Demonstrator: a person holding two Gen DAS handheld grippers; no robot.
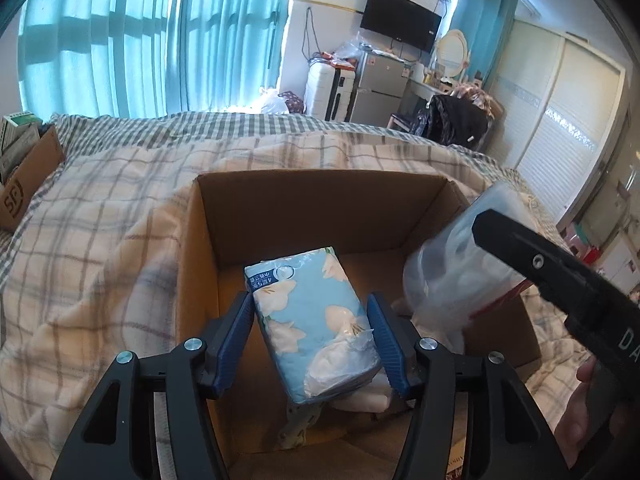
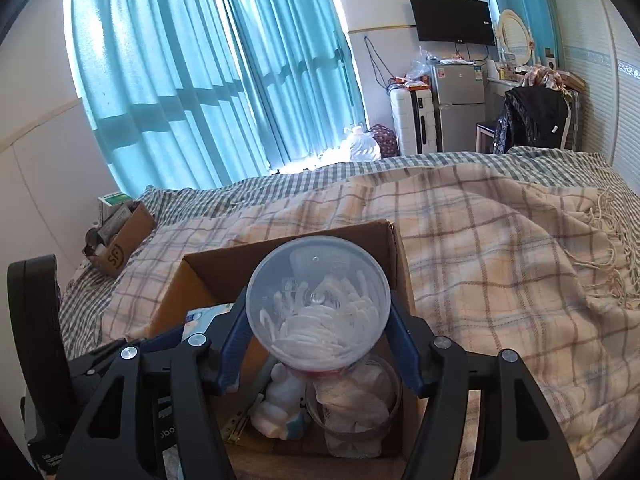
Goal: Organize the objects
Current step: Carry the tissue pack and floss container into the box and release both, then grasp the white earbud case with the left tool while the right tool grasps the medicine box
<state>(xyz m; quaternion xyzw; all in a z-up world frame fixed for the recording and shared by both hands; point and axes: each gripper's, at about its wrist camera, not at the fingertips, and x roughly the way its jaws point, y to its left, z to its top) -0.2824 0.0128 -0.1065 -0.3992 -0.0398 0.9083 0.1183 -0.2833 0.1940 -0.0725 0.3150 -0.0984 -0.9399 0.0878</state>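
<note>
Risk: the tissue pack (image 1: pixel 316 324) hangs tilted over the cardboard box (image 1: pixel 320 200) at frame centre; a slack grip could drop it askew.
Left tongs (image 1: pixel 312 334): clenched on the pack's sides.
Right tongs (image 2: pixel 318 334): grasping the clear tub (image 2: pixel 318 300) above the box.
Look: blue floral wrapper, crinkled lower end.

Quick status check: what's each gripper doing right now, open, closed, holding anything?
Left gripper: closed on the blue floral tissue pack, over the cardboard box.
Right gripper: closed on the clear plastic tub of white pieces.

Plaid-blanketed bed (image 2: pixel 500 248) under two cardboard boxes (image 1: pixel 320 208) (one far-left (image 1: pixel 28 184))
</note>
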